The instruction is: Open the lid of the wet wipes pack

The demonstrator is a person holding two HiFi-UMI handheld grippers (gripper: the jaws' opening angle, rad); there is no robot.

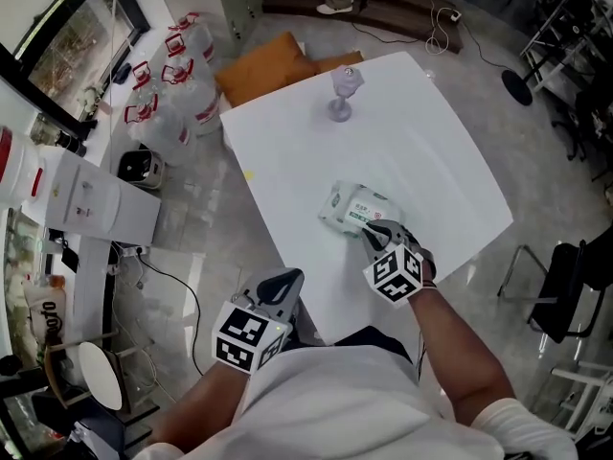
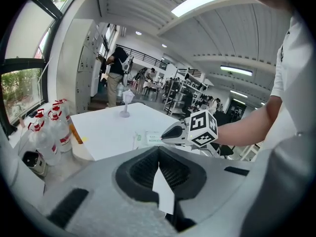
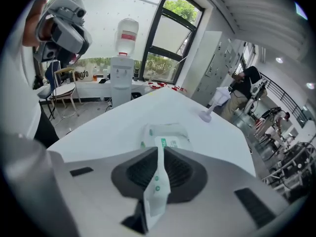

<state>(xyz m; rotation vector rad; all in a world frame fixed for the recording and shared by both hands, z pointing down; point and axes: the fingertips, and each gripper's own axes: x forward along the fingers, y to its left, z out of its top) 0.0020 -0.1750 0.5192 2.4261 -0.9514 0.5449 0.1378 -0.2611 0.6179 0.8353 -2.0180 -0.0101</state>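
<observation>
The wet wipes pack (image 1: pixel 356 207), white with green print, lies flat near the front of the white table (image 1: pixel 421 132). My right gripper (image 1: pixel 374 230) sits at the pack's near end, shut on a thin white flap (image 3: pixel 157 184) with green dots that rises from the pack (image 3: pixel 168 135). The left gripper view shows the pack (image 2: pixel 147 138) with the right gripper (image 2: pixel 170 132) at its end. My left gripper (image 1: pixel 284 281) hangs off the table's near left edge, apart from the pack. Its jaws stand together with nothing held.
A clear stemmed glass (image 1: pixel 345 89) stands at the table's far side. Water jugs (image 1: pixel 182 75) and an orange board (image 1: pixel 273 65) are on the floor beyond the left corner. A water dispenser (image 1: pixel 86 195) stands left, a chair (image 1: pixel 565 286) right.
</observation>
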